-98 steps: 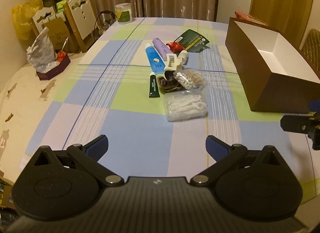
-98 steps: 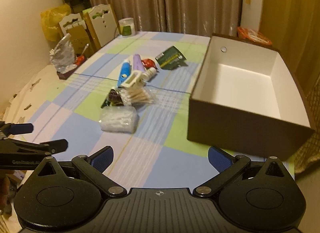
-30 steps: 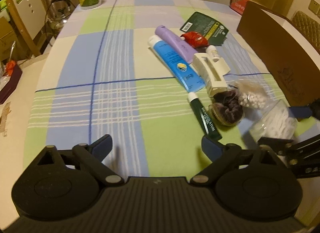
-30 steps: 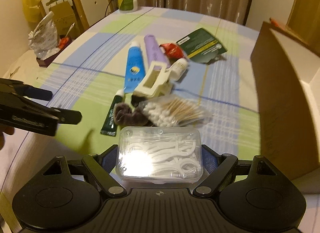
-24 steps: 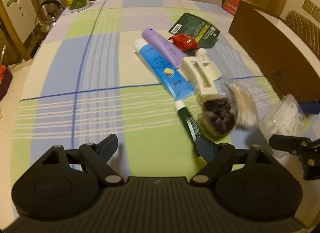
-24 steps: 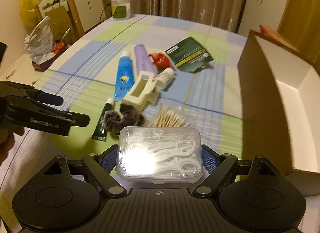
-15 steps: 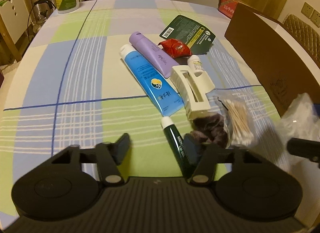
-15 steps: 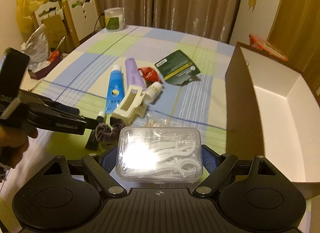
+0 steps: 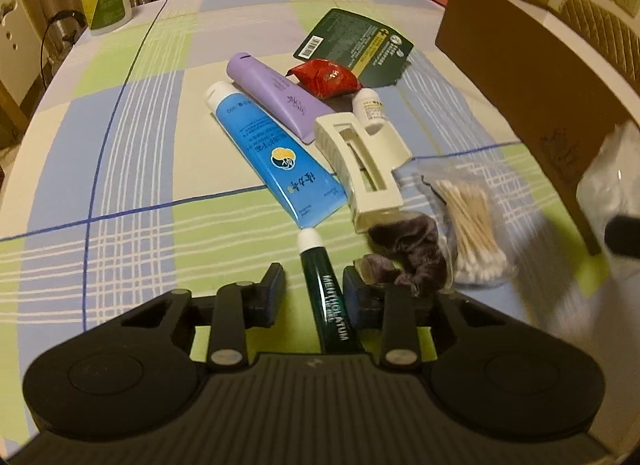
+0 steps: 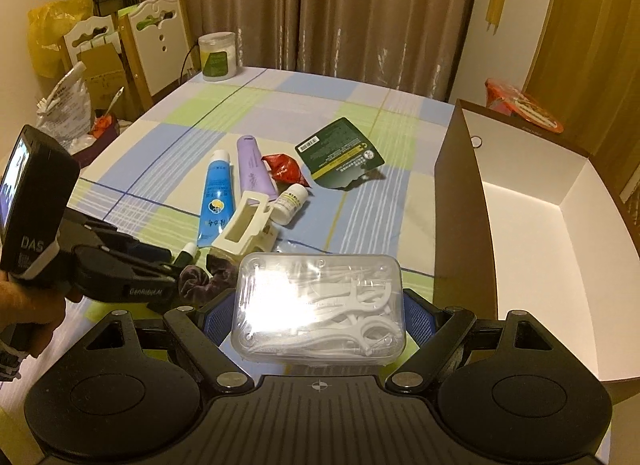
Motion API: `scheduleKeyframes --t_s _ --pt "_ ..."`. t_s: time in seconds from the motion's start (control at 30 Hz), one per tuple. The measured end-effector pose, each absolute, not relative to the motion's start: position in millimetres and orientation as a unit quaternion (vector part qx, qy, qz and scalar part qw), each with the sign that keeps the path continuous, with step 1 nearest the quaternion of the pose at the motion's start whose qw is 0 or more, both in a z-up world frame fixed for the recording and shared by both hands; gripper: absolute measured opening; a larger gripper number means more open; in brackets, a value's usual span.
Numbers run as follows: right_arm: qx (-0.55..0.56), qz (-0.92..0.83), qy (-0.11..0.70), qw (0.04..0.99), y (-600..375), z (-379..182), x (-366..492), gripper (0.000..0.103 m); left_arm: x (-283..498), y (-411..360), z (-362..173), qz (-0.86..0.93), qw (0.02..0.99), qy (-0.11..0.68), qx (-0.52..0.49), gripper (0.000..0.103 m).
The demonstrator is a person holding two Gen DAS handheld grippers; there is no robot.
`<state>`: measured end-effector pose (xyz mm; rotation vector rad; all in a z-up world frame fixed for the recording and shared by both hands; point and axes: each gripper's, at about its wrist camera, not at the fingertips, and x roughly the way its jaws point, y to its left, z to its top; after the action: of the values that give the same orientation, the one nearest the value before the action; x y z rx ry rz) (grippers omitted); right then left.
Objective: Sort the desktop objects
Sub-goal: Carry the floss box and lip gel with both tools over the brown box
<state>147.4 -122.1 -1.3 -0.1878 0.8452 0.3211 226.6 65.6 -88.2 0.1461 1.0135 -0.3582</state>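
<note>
Right gripper (image 10: 318,319): jaws clamped on clear floss-pick box (image 10: 318,311), held above the bench (image 10: 280,105), just left of the open brown box (image 10: 560,249). Left gripper (image 9: 314,289): jaws narrowed around the dark green tube (image 9: 326,305), right pad touching it, a gap on the left; tube lies on the bench. Beside it: purple scrunchie (image 9: 412,257), cotton swabs bag (image 9: 472,225), cream hair clip (image 9: 360,169), blue tube (image 9: 272,153).
</note>
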Motion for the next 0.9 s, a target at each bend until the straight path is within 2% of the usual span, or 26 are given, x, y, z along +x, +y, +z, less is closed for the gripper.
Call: scheduleKeyframes --t_s 0.03,0.07,0.43,0.9 --pt "-0.090 0.156 0.407 0.895 -121.9 -1.6 147.8 0.084 225.7 65.1 -88.1 -0.169 0.857 0.481 0.077 0.015" --pt "-0.090 0.157 0.407 0.896 -122.0 -1.6 148.1 0.084 225.6 65.4 -87.9 -0.170 0.856 0.482 0.079 0.014" --pt "-0.085 0.162 0.393 0.901 -120.8 6.5 147.1 0.084 219.6 70.1 -69.1 -0.173 0.862 0.468 0.088 0.013" --pt "-0.079 0.124 0.348 0.926 -126.9 46.3 139.9 0.084 222.0 58.7 -6.0 -0.209 0.880 0.414 0.101 0.013"
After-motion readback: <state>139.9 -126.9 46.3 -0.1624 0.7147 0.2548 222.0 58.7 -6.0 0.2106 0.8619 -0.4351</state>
